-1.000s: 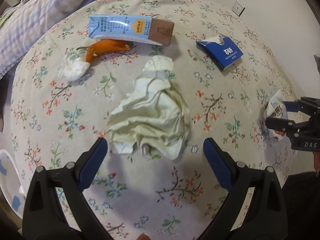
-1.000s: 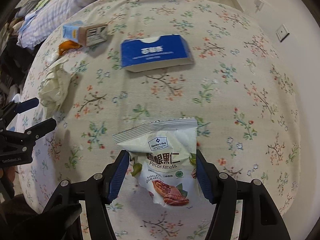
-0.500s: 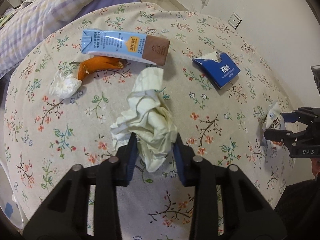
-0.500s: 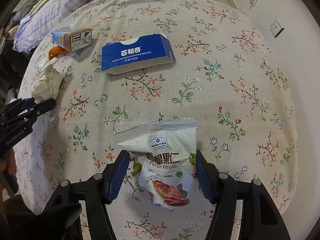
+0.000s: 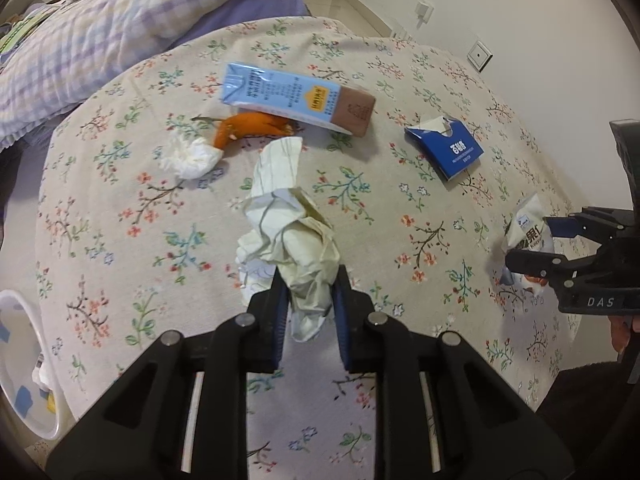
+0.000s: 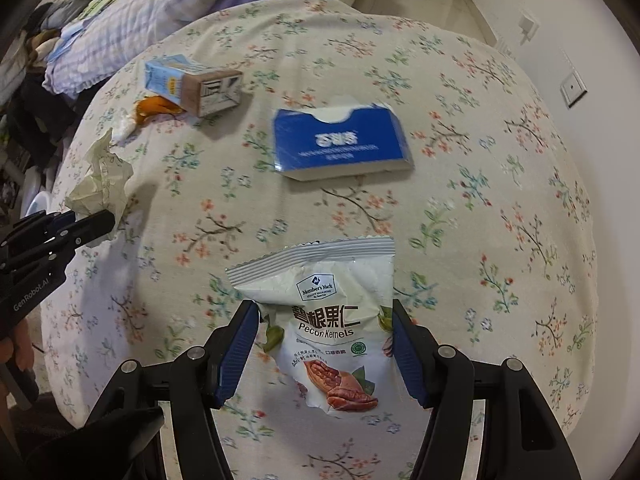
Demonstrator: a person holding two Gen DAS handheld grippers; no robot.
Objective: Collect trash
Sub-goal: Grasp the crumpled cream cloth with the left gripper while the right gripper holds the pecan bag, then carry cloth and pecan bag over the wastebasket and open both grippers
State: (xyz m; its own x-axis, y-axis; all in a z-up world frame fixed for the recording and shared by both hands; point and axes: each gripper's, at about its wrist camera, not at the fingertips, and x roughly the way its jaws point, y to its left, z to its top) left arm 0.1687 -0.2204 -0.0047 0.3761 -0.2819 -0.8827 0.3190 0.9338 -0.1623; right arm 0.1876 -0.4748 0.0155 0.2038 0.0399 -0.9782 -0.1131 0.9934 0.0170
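Now your left gripper (image 5: 308, 300) has its jaws clamped on the crumpled paper (image 5: 288, 236); a second ago they stood wide apart on either side of it. The near end of the wad is pinched between the blue pads, and most of it seems to hang clear of the cloth (image 5: 120, 240), though you cannot be sure the far tail is off it. That likely means the pick is made on this side and the paper is ready to go to the bin; a white tub (image 5: 24, 360) shows at the left edge of the left view and looks like the place for it.

Your right gripper (image 6: 324, 344) is as it was: jaws closed on the sides of the pecan bag (image 6: 324, 320), which is held above the cloth. So you have one piece in each hand.

The paper's long axis runs away from you, from the pads toward the carton (image 5: 296, 98). The bag's long axis also runs along the fingers, its crimped seal pointing away and its torn end toward you.

Left on the cloth are the carton, the orange peel (image 5: 248, 128) just beside it, a white tissue (image 5: 188, 156) touching the peel, and the blue box (image 5: 448, 150), well apart to the right.
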